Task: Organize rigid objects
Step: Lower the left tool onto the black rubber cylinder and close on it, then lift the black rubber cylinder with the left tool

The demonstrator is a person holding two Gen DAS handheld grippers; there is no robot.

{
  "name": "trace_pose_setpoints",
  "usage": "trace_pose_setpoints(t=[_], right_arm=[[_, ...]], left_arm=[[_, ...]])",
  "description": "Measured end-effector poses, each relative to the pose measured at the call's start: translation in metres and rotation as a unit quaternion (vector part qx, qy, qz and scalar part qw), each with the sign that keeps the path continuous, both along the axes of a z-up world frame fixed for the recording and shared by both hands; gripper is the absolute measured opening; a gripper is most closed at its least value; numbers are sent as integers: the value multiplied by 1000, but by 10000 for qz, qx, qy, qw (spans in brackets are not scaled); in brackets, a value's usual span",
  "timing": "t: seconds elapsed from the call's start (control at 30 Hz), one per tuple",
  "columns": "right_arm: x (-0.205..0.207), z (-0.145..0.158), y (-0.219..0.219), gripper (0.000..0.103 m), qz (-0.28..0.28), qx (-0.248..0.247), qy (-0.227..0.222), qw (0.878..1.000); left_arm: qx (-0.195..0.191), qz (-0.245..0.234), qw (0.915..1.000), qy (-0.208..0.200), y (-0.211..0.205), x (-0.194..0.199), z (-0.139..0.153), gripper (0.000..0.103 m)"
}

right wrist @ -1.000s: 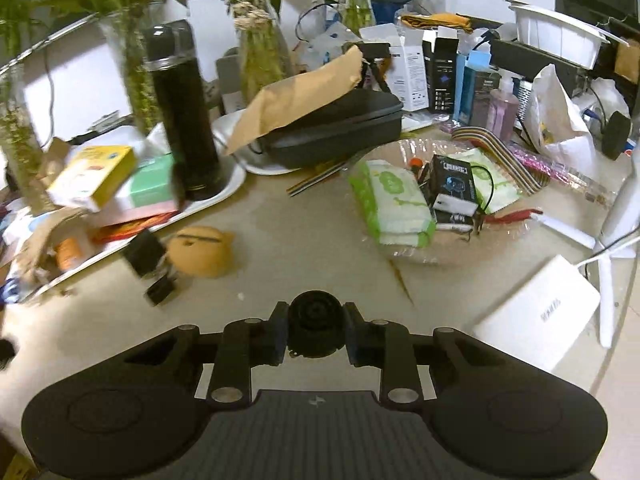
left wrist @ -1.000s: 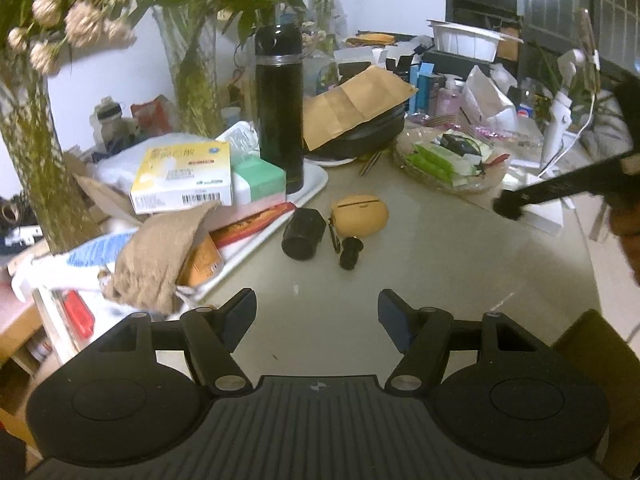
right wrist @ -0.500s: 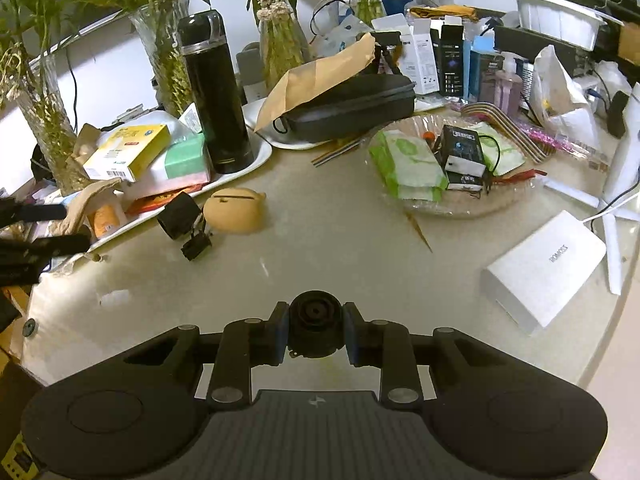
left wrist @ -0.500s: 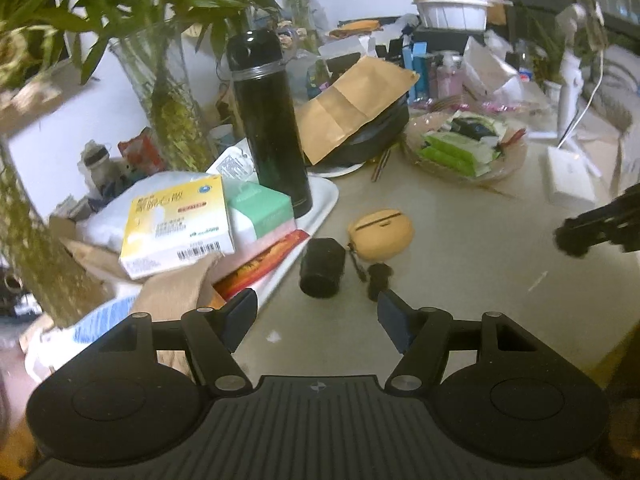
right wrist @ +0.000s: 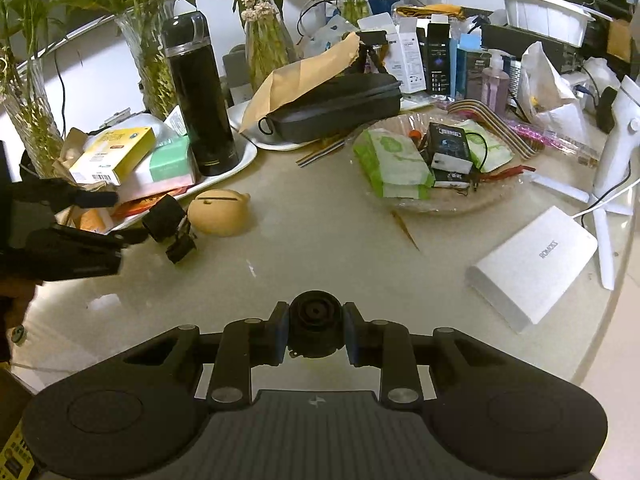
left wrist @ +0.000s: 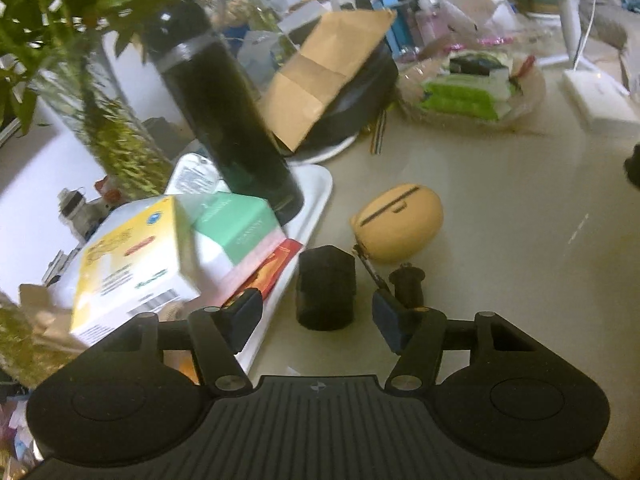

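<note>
A short black cylinder [left wrist: 326, 292] lies on the pale table [left wrist: 500, 240], right beside the white tray's rim. My left gripper [left wrist: 316, 307] hovers just in front of it. Its jaws are closing, with the cylinder's near end between the fingertips and the pads apart from it. A yellow egg-shaped case [left wrist: 400, 222] and a small black knob [left wrist: 406, 284] lie just to the right. In the right wrist view the left gripper [right wrist: 116, 218] reaches in from the left toward the cylinder [right wrist: 162, 218]. My right gripper [right wrist: 316, 332] is shut on a small round black part [right wrist: 316, 314] above bare table.
A tall black flask [right wrist: 202, 108] stands on the white tray [left wrist: 316, 196] with a yellow box [left wrist: 132, 268] and other boxes. Behind are glass vases, a black case [right wrist: 336, 104] under a brown envelope, a glass dish [right wrist: 460, 206] of packets and a white box [right wrist: 532, 264].
My left gripper has come forward and down to the black cylinder, rolling as it went, and its jaws have narrowed. My right gripper shifted slightly at first, still gripping the round part.
</note>
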State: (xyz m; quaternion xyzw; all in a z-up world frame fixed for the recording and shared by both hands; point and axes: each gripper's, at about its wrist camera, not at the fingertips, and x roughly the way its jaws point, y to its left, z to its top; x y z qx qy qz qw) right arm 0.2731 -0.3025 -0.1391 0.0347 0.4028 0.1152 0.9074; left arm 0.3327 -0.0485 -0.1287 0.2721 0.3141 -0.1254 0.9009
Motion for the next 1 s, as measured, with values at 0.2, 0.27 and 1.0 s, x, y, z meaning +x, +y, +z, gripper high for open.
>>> trace_pose_setpoints(t=[0.2,0.27,1.0], right_arm=[[-2,2,-1,31,-28,19,-78,10000],[-2,2,-1,31,-31,28,-79,10000],[-4,5,1,31,-62,36,-254,9997]], left_arm=[[226,-25,9997,8,-7,17,-20,48],[329,-26,9994,-48,-10,21,-25,47],[-202,-147,9997,71,3,9,-14,40]])
